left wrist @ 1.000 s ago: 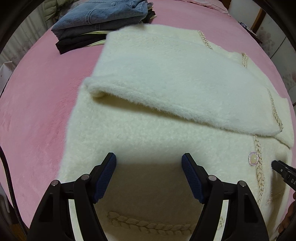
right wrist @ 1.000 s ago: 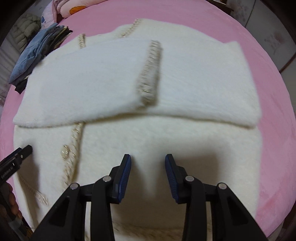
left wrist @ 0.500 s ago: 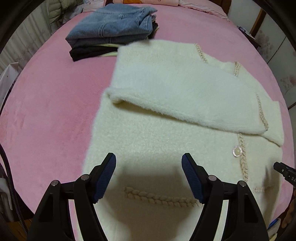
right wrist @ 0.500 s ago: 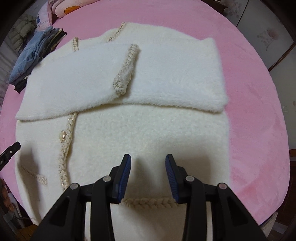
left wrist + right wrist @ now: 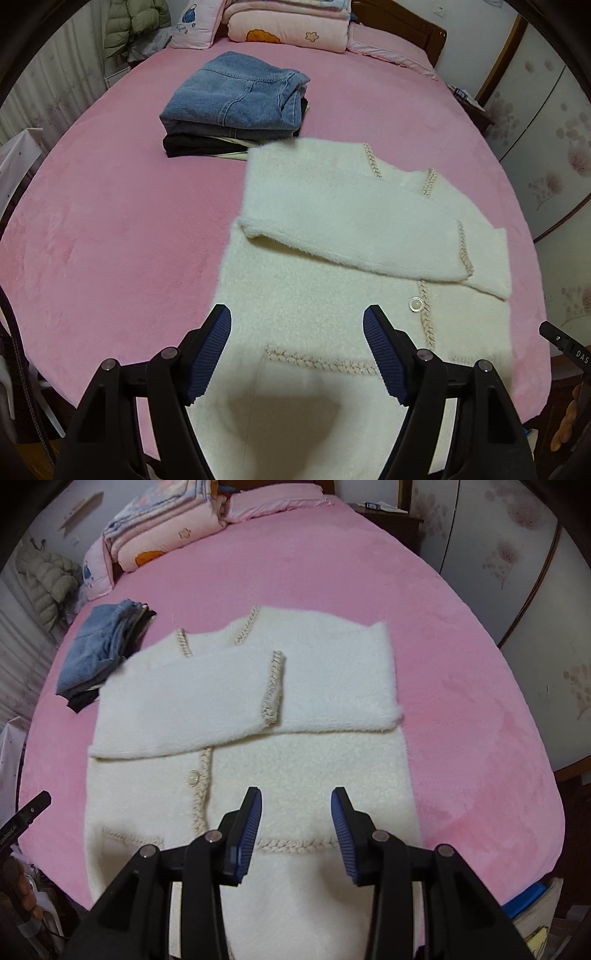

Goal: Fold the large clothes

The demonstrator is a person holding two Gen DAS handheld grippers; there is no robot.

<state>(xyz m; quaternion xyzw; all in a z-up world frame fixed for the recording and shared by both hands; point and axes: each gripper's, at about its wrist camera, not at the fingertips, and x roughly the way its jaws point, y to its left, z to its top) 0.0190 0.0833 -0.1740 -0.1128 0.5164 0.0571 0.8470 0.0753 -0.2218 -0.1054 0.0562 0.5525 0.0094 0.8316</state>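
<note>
Left gripper [image 5: 297, 325] hangs wide open over the cream cardigan [image 5: 332, 295], nothing between its blue pads. Right gripper [image 5: 296, 808] is open too, narrower, empty. Below them the cardigan lies flat on the pink bed [image 5: 110, 240], both sleeves folded across its chest. Folded jeans [image 5: 236, 99] top a pile just beyond its shoulder.

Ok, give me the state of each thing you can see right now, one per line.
Cream cardigan: flat on the bed, both sleeves folded across the chest.
Jeans stack: folded, piled.
Left gripper: open, empty.
Right gripper: open, empty.
Quilts: folded, stacked.
</note>
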